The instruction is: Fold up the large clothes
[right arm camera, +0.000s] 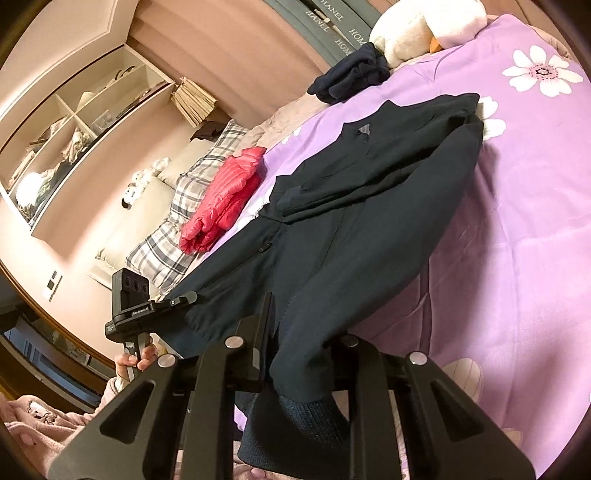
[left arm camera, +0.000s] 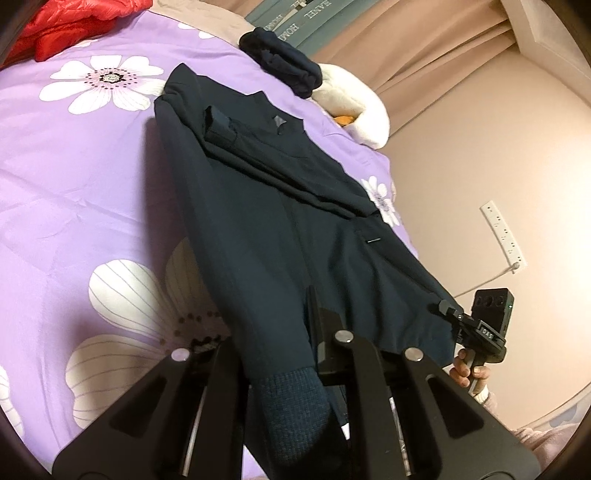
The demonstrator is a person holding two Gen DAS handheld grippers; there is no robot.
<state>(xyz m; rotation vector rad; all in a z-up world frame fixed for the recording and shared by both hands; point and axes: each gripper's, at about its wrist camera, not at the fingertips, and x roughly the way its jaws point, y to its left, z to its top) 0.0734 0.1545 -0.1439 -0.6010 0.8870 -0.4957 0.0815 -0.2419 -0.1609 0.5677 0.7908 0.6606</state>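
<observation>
Both grippers clench the hem of the dark jacket (left arm camera: 280,206), which fills mid-frame on the purple bed (left arm camera: 74,177): left gripper (left arm camera: 280,354), right gripper (right arm camera: 303,354). Only the right view shows shelves (right arm camera: 70,122) upper left and a plaid pillow (right arm camera: 173,225); a red garment (right arm camera: 225,195) lies beside the jacket.

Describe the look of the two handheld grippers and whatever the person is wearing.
Both the left gripper and right gripper are matte black with round silver bolts, slim fingers, an upright box with three round lenses and small white lettering. Fuzzy pink sleeves, white cuffs.

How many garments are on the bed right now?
3: the dark jacket spread mid-bed, a red jacket by the pillows, a dark bundle beside the plush toy. Others may be hidden.
</observation>
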